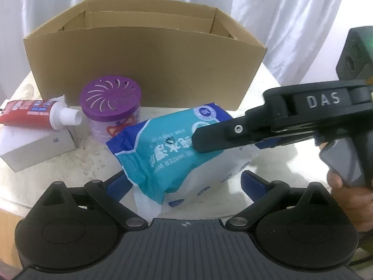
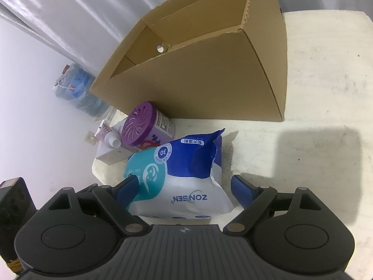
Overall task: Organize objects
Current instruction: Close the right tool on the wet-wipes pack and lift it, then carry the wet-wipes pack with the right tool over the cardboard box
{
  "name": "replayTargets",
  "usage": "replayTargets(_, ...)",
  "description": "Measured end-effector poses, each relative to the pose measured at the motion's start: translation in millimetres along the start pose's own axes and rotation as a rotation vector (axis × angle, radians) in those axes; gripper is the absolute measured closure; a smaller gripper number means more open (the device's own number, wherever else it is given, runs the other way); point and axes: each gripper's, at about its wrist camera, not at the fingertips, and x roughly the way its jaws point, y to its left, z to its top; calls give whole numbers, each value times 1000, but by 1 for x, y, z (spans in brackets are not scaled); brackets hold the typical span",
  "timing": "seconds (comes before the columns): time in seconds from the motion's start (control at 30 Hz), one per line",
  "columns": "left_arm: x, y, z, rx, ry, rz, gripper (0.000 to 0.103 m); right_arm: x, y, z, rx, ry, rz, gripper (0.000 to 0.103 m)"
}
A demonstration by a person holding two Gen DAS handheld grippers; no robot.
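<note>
Wipes: the pack (image 2: 186, 177) lies on the surface (image 2: 321, 74), at six o'clock from the open cardboard box (image 2: 209, 81) it should probably end up in. My right tool (image 2: 184, 187) straddles the pack, spread wide; its left pad looks to touch the teal side and its right pad stands just clear, so nothing is pinched. My left tool (image 1: 186, 184) is spread too, around the pack's near end. Purple-lidded tub (image 1: 110, 94) and red tube (image 1: 30, 113) wait at ten o'clock, the tube on a white box (image 1: 35, 148). The pack reads "ZONSEN", "30" and "WATER"; my right tool's body reads "DAS".
</note>
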Motion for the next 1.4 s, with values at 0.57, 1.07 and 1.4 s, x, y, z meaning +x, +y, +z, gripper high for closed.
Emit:
replayTargets(0.57, 28, -23, 15, 95, 45, 67, 11, 8, 8, 1, 20, 9, 5, 16)
replayTargets(1.07, 50, -51, 10, 106, 63, 138, 12, 1, 5, -7, 35, -11, 5, 19)
replayTargets(1.4, 57, -71, 14, 86, 59, 145, 19, -4, 16, -12, 7, -23, -28, 19)
